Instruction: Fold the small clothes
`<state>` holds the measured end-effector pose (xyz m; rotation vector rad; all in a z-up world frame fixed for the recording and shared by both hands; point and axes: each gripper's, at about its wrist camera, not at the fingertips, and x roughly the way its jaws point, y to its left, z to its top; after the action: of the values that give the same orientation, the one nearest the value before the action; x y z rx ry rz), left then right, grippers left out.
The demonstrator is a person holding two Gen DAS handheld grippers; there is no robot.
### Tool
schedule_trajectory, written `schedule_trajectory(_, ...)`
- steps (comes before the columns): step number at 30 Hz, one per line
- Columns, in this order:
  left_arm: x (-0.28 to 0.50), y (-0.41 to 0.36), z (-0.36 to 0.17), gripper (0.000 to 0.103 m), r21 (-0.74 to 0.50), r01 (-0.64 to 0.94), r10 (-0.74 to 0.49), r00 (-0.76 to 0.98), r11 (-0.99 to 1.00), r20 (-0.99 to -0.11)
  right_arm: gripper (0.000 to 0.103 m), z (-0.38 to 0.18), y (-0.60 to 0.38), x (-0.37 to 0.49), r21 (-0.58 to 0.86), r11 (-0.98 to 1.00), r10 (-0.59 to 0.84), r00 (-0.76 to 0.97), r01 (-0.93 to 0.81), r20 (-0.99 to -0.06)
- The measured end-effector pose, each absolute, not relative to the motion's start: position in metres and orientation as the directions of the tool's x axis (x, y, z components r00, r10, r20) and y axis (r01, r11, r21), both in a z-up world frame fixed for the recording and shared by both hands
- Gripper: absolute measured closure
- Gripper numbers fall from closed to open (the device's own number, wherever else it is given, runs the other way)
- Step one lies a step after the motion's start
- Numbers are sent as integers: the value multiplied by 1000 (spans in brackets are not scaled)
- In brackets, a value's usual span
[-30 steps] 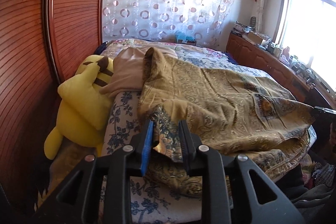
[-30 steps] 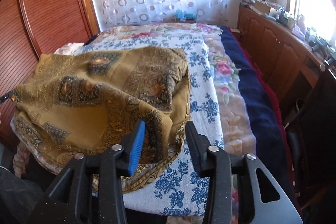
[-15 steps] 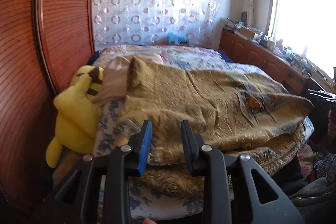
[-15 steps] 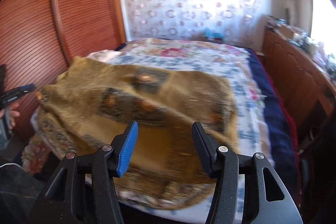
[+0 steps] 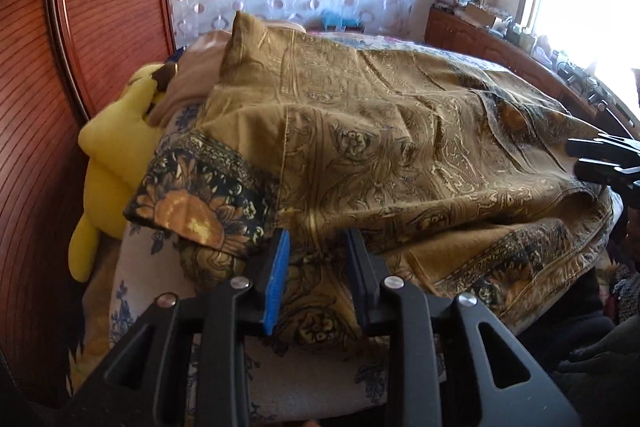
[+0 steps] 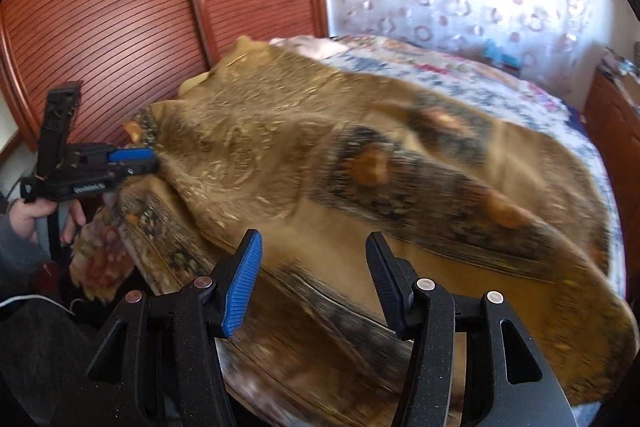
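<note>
Left wrist view: my left claw (image 5: 316,279) sits low at the near edge of the bed (image 5: 132,291), jaws a little apart with the gold patterned cloth (image 5: 400,155) bunched between them; can't tell if the pads actually pinch it. A yellow plush toy (image 5: 112,163) is wedged against the wooden wardrobe doors (image 5: 80,27), with a beige pillow (image 5: 192,79) beside it.

Right wrist view: my right claw (image 6: 312,287) is wide open over the cloth (image 6: 320,167), gripping nothing. The picture's blurry. The cloth covers most of the floral bedspread (image 6: 500,87).
</note>
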<state>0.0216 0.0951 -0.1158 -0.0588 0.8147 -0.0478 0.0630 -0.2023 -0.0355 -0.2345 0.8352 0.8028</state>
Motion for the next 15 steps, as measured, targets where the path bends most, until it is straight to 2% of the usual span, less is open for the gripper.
schedule_trajectory(6,18,88,-119,75,-22,21,-31,706,1000,-707,48,-46,-167,55,112,631,556,348,-767,-755)
schedule_trajectory(12,14,102,-114,75,-70,26,-69,688,997,-722,48,-53,-157,49,100,610,548,327,-786,-769)
schedule_trajectory(15,4,106,-107,75,-5,-16,7,700,1000,-714,48,-59,-153,49,89,605,537,323,-791,-779)
